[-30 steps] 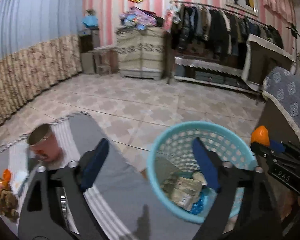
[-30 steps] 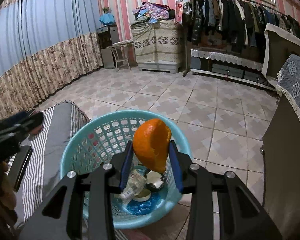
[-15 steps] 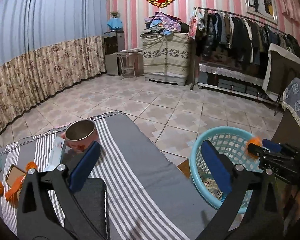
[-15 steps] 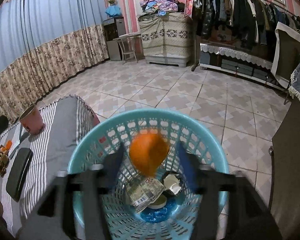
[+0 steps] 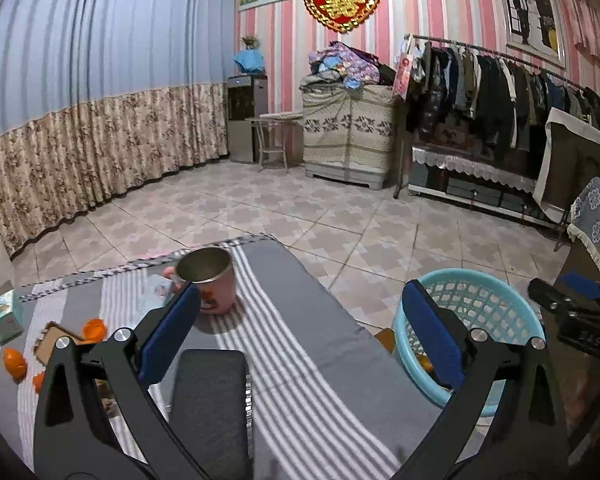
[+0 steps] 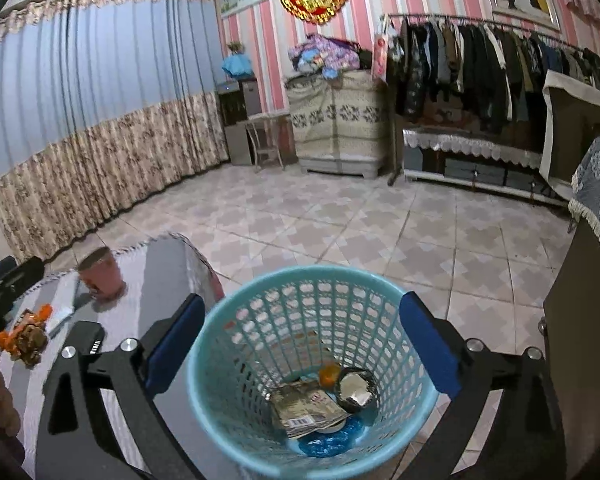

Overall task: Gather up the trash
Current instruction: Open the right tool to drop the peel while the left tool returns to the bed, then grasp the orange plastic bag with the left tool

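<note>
A turquoise mesh basket (image 6: 220,364) stands on the floor beside the striped bed; it also shows in the left wrist view (image 5: 496,296). Inside lie an orange peel (image 6: 327,374), a crumpled wrapper (image 6: 306,404) and a foil cup (image 6: 356,389). My right gripper (image 6: 302,340) is open and empty above the basket. My left gripper (image 5: 300,332) is open and empty over the bed. Orange peel pieces (image 5: 14,362) lie at the bed's left, also in the right wrist view (image 6: 4,338).
A pink metal mug (image 5: 210,280) stands on the striped bed cover (image 5: 312,360). A dark flat case (image 5: 208,408) lies under the left gripper. A small teal box (image 5: 0,316) sits far left. A dark cabinet (image 6: 584,360) stands right of the basket.
My right gripper opened and dropped the orange peel into the basket. My left gripper swung left, from over the basket to over the bed.
</note>
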`<state>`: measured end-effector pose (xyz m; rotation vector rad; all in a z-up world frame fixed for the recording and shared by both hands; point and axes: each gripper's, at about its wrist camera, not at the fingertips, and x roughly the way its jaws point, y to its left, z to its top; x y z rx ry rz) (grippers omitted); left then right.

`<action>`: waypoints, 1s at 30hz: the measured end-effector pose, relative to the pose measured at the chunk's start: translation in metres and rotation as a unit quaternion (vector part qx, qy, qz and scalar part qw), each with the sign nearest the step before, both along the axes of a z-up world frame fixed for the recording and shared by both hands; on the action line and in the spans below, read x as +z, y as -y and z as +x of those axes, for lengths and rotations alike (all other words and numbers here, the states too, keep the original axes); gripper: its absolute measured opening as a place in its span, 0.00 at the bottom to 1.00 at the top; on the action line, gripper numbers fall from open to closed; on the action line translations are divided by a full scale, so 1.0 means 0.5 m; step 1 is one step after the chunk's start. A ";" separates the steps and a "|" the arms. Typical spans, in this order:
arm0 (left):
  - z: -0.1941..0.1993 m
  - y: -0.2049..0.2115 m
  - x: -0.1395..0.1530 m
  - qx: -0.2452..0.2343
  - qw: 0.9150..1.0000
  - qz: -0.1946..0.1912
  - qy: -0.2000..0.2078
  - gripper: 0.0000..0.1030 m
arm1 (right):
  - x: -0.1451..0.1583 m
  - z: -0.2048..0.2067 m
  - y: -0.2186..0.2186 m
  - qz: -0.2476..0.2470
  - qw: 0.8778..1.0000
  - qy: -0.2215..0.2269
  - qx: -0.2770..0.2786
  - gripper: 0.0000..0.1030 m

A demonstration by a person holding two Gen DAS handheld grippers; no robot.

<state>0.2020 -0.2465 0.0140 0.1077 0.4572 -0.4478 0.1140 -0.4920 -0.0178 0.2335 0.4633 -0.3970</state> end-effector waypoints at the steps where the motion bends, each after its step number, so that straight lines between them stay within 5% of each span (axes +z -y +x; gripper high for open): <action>1: -0.006 -0.011 0.005 0.001 1.000 -0.003 0.001 0.95 | 0.009 -0.007 -0.009 -0.001 1.000 0.006 0.003 0.94; 15: -0.054 -0.230 0.017 0.079 0.997 0.002 0.022 0.95 | 0.033 -0.036 -0.157 -0.011 0.998 0.032 0.056 0.96; 30: -0.026 -0.508 -0.070 0.202 0.979 0.031 -0.011 0.95 | -0.033 0.050 -0.336 -0.015 0.992 0.006 0.128 0.96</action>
